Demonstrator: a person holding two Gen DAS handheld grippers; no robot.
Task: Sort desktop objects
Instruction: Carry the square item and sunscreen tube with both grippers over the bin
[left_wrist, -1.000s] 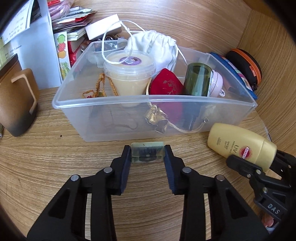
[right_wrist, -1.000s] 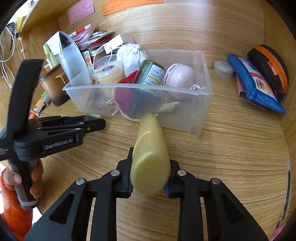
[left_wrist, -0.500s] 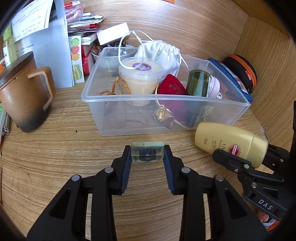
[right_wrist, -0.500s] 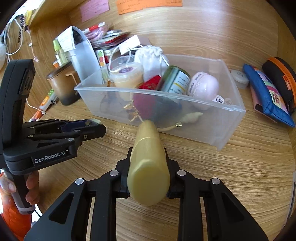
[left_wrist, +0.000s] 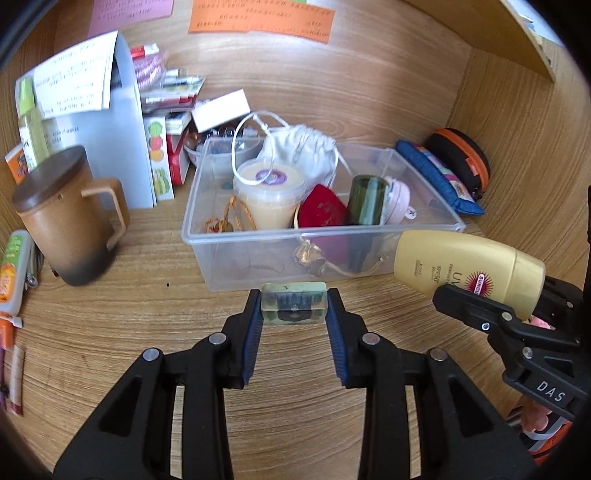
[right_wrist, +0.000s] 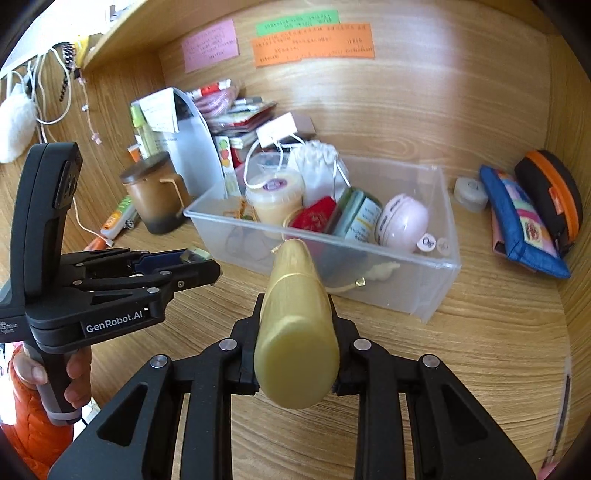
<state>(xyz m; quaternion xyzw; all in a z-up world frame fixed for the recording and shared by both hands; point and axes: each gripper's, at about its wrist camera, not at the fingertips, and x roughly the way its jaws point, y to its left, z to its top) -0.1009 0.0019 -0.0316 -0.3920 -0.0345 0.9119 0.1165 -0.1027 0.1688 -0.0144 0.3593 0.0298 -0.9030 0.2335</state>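
Note:
My left gripper (left_wrist: 294, 306) is shut on a small pale green translucent block (left_wrist: 293, 302), held above the desk in front of the clear plastic bin (left_wrist: 258, 240). It also shows in the right wrist view (right_wrist: 194, 258). My right gripper (right_wrist: 297, 314) is shut on a yellow sunscreen bottle (right_wrist: 297, 321), held level in front of the bin (right_wrist: 424, 291). The bottle also shows in the left wrist view (left_wrist: 469, 269). The bin holds a lidded cream cup (left_wrist: 269, 195), a white pouch (left_wrist: 303, 151), a red case (left_wrist: 323, 210), a green jar (left_wrist: 365, 199) and a pink round case (right_wrist: 402, 221).
A brown lidded mug (left_wrist: 66, 218) stands left of the bin. A white file holder (left_wrist: 107, 147) and boxes stand behind it. A blue pouch (right_wrist: 524, 221) and a black-orange case (right_wrist: 554, 192) lie at the right wall. A small white round container (right_wrist: 471, 188) sits behind the bin.
Both grippers have risen and pulled back from the bin, each still holding its object. More of the back wall and the mug shows now.

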